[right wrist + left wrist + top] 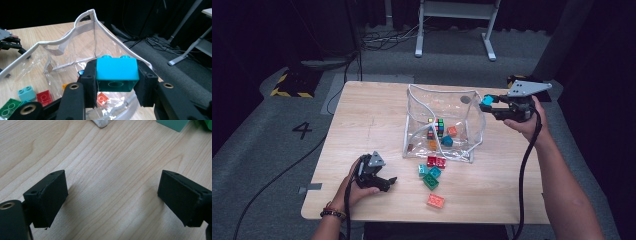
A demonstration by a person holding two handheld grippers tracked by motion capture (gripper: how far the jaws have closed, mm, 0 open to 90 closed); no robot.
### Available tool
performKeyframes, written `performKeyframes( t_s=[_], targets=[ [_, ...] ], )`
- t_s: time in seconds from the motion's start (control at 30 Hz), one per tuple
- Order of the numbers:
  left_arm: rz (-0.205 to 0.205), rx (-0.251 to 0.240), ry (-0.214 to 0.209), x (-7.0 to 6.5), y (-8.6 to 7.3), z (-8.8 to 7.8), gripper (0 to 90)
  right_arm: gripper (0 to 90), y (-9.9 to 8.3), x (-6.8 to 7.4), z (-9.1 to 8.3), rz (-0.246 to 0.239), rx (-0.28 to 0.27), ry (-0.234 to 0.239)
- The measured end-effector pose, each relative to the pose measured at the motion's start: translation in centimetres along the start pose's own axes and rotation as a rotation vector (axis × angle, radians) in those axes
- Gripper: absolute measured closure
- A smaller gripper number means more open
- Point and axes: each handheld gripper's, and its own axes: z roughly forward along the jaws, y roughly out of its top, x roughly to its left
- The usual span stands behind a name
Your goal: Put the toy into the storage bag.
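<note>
The right claw (pixel 493 101), held up beside the right-hand wall of the clear plastic pouch with white piping (pixel 414 122), is clamped on a bright turquoise two-stud plastic brick (pixel 117 72); in the right gripper view the two black pads press the brick's short ends, so its long axis runs straight across from jaw to jaw, studs upward. The relation that governs the coming move is this: the pouch's open mouth lies ahead of and below the carried brick, with the piped rim (pixel 62 40) curving across just beyond the claw tips and the brick at about rim height, outside the wall. Judged from these pictures, the brick must pass over the rim before it is let go, or it would drop on the bench (pixel 372 115) outside the wall. Inside the pouch, below and beyond the claw, lie an orange brick (pixel 452 131), a blue piece (pixel 446 141) and a small multicoloured cube (pixel 440 125). The left claw (pixel 387 181) rests low on the bench with jaws wide apart and nothing between them, bare wood showing in the gap; the loose red (pixel 436 161), teal (pixel 428 171), green (pixel 430 181) and orange (pixel 435 201) bricks lie just off its tips, nearer to it than to the right claw.
</note>
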Motion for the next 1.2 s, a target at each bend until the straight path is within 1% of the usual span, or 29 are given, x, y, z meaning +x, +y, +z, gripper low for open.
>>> performKeyframes(
  t_s=[0.03, 0.13, 0.17, 0.3, 0.57, 0.8, 0.93, 1.03, 1.13, 1.17, 1.2],
  targets=[
    [0.001, 0.0, 0.001, 0.0, 0.0, 0.0, 9.5, 58.9, 0.2, 0.0, 0.2, -0.005, 0.0, 0.006],
    [0.001, 0.0, 0.001, 0.0, 0.0, 0.0, 9.5, 58.9, 0.7, 0.2, 1.0, 0.0, 0.004, 0.028],
    [0.0, -0.001, -0.001, 0.0, 0.0, 0.0, 9.5, 58.9, 0.9, 0.2, 1.3, -0.01, 0.003, 0.034],
    [0.001, 0.0, 0.002, 0.0, 0.0, 0.0, 9.5, 58.9, 1.6, 0.5, 2.5, -0.024, 0.018, 0.059],
    [0.001, -0.001, -0.001, 0.0, 0.0, 0.0, 9.5, 58.9, 2.8, 1.1, 4.5, -0.049, 0.058, 0.085],
    [-0.001, 0.0, -0.002, 0.0, 0.0, 0.0, 9.5, 58.9, 3.1, 1.5, 6.7, -0.062, 0.117, 0.118],
    [0.001, 0.0, 0.002, 0.0, 0.0, 0.0, 9.5, 58.9, 3.0, 1.7, 7.8, -0.073, 0.16, 0.124],
    [0.0, 0.0, 0.001, 0.0, 0.0, 0.0, 9.5, 58.9, 2.9, 1.6, 8.4, -0.077, 0.196, 0.125],
    [-0.001, 0.0, -0.001, 0.0, 0.0, 0.0, 9.5, 58.9, 2.9, 1.7, 8.8, -0.091, 0.23, 0.127],
    [0.0, 0.0, 0.001, 0.0, 0.0, 0.0, 9.5, 58.9, 2.9, 1.7, 8.9, -0.1, 0.235, 0.128],
    [-0.001, 0.0, -0.002, 0.0, 0.0, 0.0, 9.5, 58.9, 2.9, 1.8, 9.0, -0.098, 0.243, 0.132]
  ],
)
